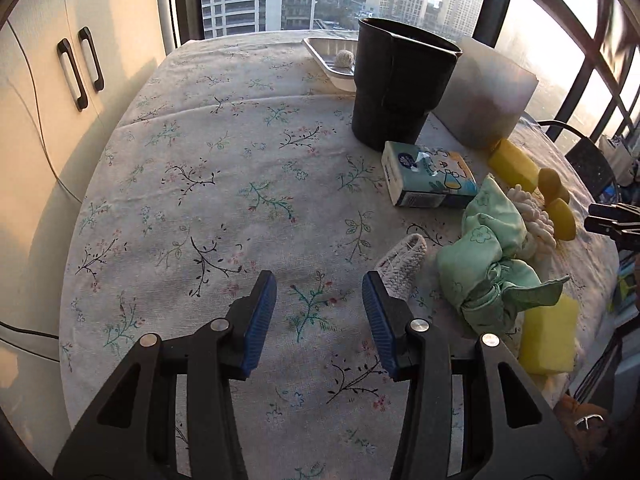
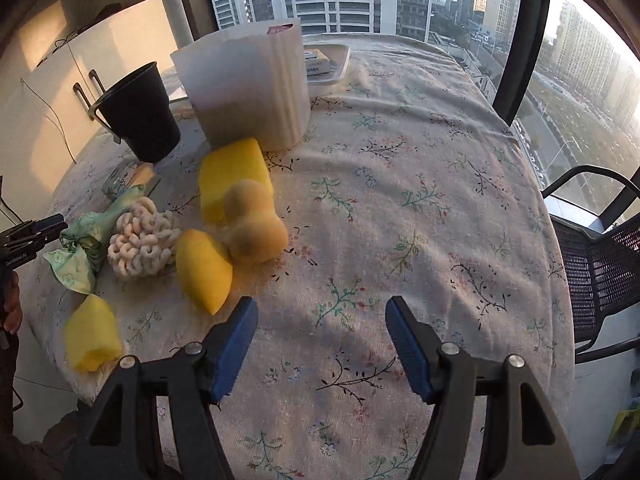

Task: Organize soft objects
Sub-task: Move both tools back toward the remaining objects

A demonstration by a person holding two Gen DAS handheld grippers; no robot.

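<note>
Soft things lie in a heap on the floral tablecloth (image 1: 224, 184). A knotted green cloth (image 1: 488, 264) (image 2: 80, 248), a cream chenille mitt (image 2: 140, 238) (image 1: 532, 216), several yellow sponges (image 2: 234, 176) (image 1: 548, 340), a yellow peanut-shaped sponge (image 2: 252, 224) and a white knitted pouch (image 1: 404, 264) are there. A tissue pack (image 1: 428, 180) lies beside them. My left gripper (image 1: 320, 296) hangs open over bare cloth, left of the pouch. My right gripper (image 2: 322, 320) is open too, empty, right of a yellow sponge (image 2: 204, 268).
A black bucket (image 1: 400, 84) (image 2: 138, 112) and a white translucent bin (image 2: 248, 88) (image 1: 488, 96) stand at the back. Two trays sit behind them, a grey tray (image 1: 328, 58) holding a small ball and a white tray (image 2: 332, 66). A cabinet (image 1: 60, 92) flanks the left, a mesh chair (image 2: 596, 264) the right.
</note>
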